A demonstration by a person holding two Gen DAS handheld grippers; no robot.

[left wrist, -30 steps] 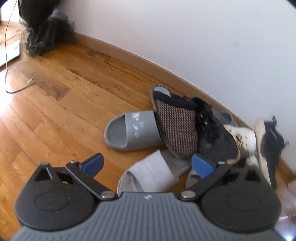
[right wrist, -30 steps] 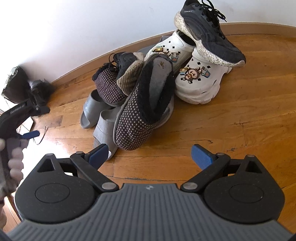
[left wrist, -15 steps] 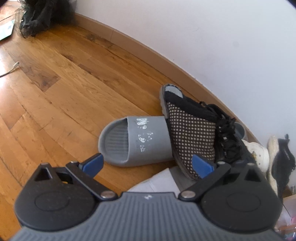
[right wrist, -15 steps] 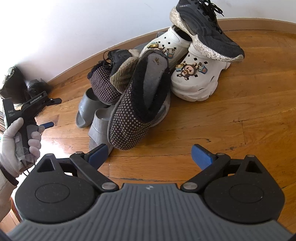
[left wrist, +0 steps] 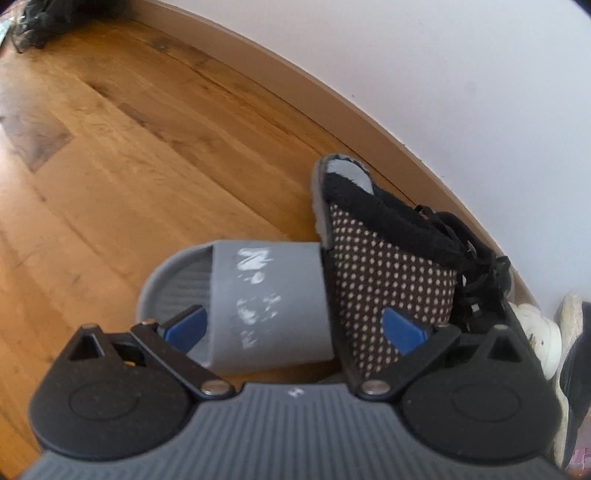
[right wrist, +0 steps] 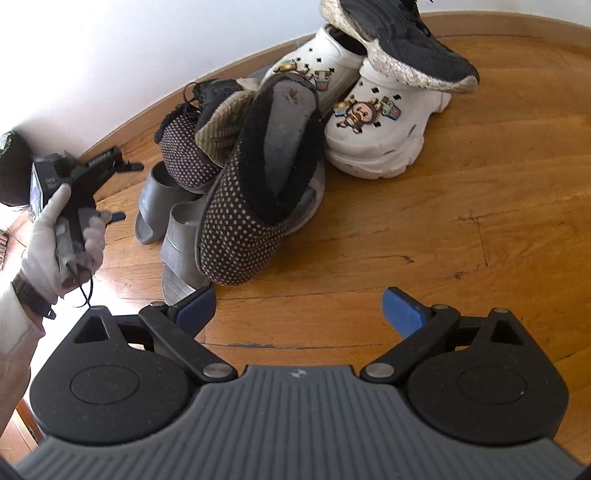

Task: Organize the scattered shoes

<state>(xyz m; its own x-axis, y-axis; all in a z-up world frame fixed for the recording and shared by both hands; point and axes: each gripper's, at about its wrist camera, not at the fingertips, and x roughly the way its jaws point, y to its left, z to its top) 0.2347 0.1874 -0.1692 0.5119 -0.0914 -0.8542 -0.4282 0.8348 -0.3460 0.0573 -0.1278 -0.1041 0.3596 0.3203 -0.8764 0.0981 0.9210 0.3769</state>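
Shoes lie in a pile against the wall. In the left wrist view a grey slide [left wrist: 258,302] lies on the floor with a dotted slipper [left wrist: 388,280] leaning on its right end. My left gripper [left wrist: 295,326] is open, its fingers straddling the slide's strap from just above. In the right wrist view another dotted slipper [right wrist: 251,206] lies on two grey slides [right wrist: 177,251]; white clogs [right wrist: 376,133] sit behind it under a black sneaker [right wrist: 406,48]. My right gripper [right wrist: 299,310] is open and empty over bare floor in front of the pile.
A gloved hand [right wrist: 55,236] holds the left gripper [right wrist: 125,190] at the left of the pile. A second black sneaker [left wrist: 480,280] rests behind the dotted slipper. The skirting board [left wrist: 280,85] and white wall bound the far side. Dark objects [left wrist: 29,22] sit far left.
My left gripper has moved down and in toward the grey slide, which now sits between its fingers. The right gripper has edged closer to the pile.
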